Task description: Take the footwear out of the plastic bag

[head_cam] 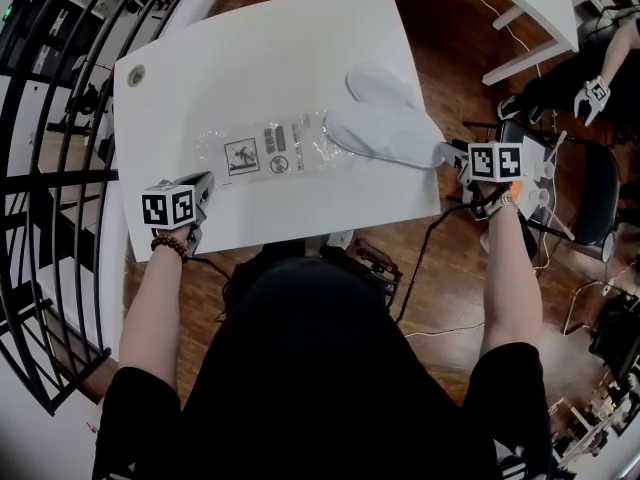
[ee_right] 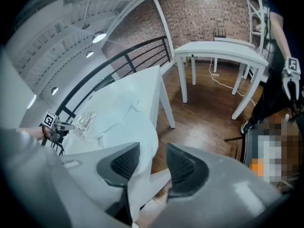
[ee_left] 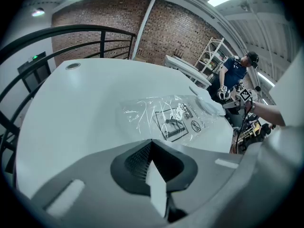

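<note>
A clear plastic bag [head_cam: 268,150] with printed labels lies flat in the middle of the white table [head_cam: 250,48]; it also shows ahead in the left gripper view, bag [ee_left: 166,118]. Two white slippers [head_cam: 388,126] lie at the bag's right end and reach the table's right edge. My right gripper [head_cam: 452,155] is open at that edge. A slipper's end [ee_right: 142,141] sits between its jaws, against the left pad and apart from the right pad. My left gripper [head_cam: 205,184] is shut near the front left, just short of the bag; a thin white sliver shows at its pad seam [ee_left: 151,144].
A black railing [head_cam: 60,168] runs along the table's left side. A second white table [head_cam: 530,8] stands at the back right. A black chair [head_cam: 590,198] and cables are on the wood floor at the right, where another person's gloved hand [head_cam: 595,93] shows.
</note>
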### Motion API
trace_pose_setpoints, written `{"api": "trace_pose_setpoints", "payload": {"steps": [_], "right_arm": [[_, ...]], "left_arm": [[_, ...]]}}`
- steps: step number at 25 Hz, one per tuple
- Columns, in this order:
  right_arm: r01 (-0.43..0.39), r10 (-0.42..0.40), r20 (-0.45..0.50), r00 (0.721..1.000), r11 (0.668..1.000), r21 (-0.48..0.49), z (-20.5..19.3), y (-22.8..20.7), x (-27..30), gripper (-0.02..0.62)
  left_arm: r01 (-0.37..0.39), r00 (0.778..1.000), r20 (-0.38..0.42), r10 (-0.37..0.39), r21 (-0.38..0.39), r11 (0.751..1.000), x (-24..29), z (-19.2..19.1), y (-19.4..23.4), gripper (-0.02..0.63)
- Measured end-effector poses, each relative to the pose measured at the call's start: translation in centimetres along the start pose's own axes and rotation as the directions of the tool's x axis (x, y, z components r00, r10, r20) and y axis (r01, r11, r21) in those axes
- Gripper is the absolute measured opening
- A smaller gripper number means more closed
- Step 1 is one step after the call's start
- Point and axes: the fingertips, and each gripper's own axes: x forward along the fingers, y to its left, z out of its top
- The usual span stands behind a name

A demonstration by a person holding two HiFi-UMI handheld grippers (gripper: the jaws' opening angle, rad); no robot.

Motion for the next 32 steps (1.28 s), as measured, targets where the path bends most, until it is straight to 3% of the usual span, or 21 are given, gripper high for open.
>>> {"api": "trace_pose_setpoints", "payload": {"steps": [5,14,16,19,22,26,29,32], "right_arm": [[-0.113,0.115,-0.012,0.993,0.99,0.089,-1.2,1.3,0.5,0.176],[-0.189,0.191,-0.013,0.982,0.978,0.093,-1.0,2.8,0.2,0.187],[-0.174,0.175,-0.019,0.984,0.983,0.051,-0.7,3.1,0.4,0.201],[-0.116,0.114,-0.023,0.993,0.985,-0.126,0.5,4.0,0.2,0.204],[-0.096,0.082,-0.054,0.995,0.93,-0.355,1.5,6.8,0.5,0.263],[-0.102,0.034,-0.125,0.992,0.805,-0.585,1.6,10.7,1.8,0.34],[-0.11,-0.013,-0.172,0.985,0.717,-0.689,0.8,11.9,3.0,0.364],[-0.115,-0.055,-0.204,0.978,0.668,-0.735,0.1,12.1,4.1,0.422]], "left_arm": [[0.002,1.0,0.003,-0.002,-0.001,1.0,0.0,-0.3,-0.2,0.017],[-0.002,1.0,0.004,0.002,-0.006,1.0,0.0,-0.5,-0.2,0.015],[-0.002,1.0,0.006,0.002,-0.007,1.0,-0.1,-0.6,-0.2,0.017],[0.0,1.0,0.008,0.001,-0.008,1.0,-0.2,-0.5,-0.4,0.017],[0.002,1.0,0.005,-0.002,-0.014,1.0,-0.2,-0.7,-0.4,0.015],[-0.013,1.0,0.014,0.013,-0.011,1.0,-0.5,-0.5,-0.2,0.015],[-0.012,1.0,0.022,0.013,-0.016,1.0,-0.6,-0.3,-0.3,0.015],[-0.024,0.999,0.029,0.024,-0.022,0.999,-0.6,-0.4,-0.1,0.015]]}}
